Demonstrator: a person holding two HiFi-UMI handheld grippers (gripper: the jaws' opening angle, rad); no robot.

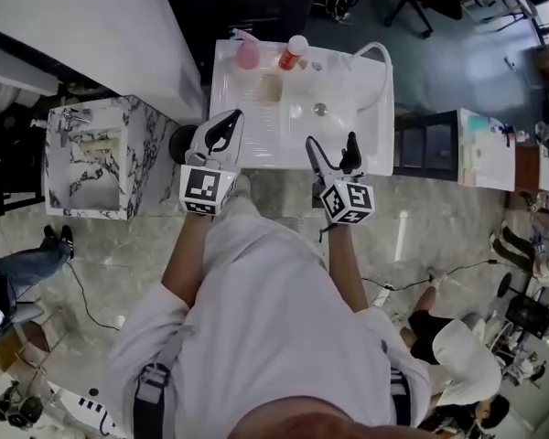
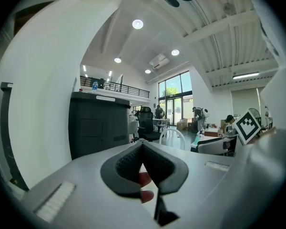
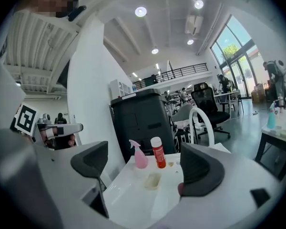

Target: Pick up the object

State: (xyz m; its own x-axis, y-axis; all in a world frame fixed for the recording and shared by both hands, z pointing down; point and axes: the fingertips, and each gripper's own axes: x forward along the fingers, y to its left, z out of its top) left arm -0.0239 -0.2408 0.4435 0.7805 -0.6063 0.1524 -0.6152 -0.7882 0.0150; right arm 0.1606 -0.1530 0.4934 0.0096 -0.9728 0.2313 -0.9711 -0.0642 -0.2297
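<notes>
A white washstand [image 1: 256, 149] stands in front of me. On its far edge stand a pink spray bottle [image 1: 247, 53] [image 3: 140, 157] and a red bottle with a white cap [image 1: 293, 53] [image 3: 158, 152]. A pale yellowish bar [image 1: 271, 88] [image 3: 152, 181] lies nearer me. My left gripper [image 1: 227, 124] [image 2: 143, 149] hangs over the stand's front left corner, its pads pressed together with nothing held. Over the front edge near the basin, my right gripper [image 1: 332, 144] [image 3: 145, 168] is open and empty, facing the bottles.
The basin has a round drain [image 1: 320, 110] and a white arched pipe [image 1: 380, 62] at its right. A marble-patterned sink unit [image 1: 96, 158] stands to the left, a black cabinet [image 3: 143, 123] behind, and a side table [image 1: 485, 149] to the right. A person [image 1: 448, 346] crouches at lower right.
</notes>
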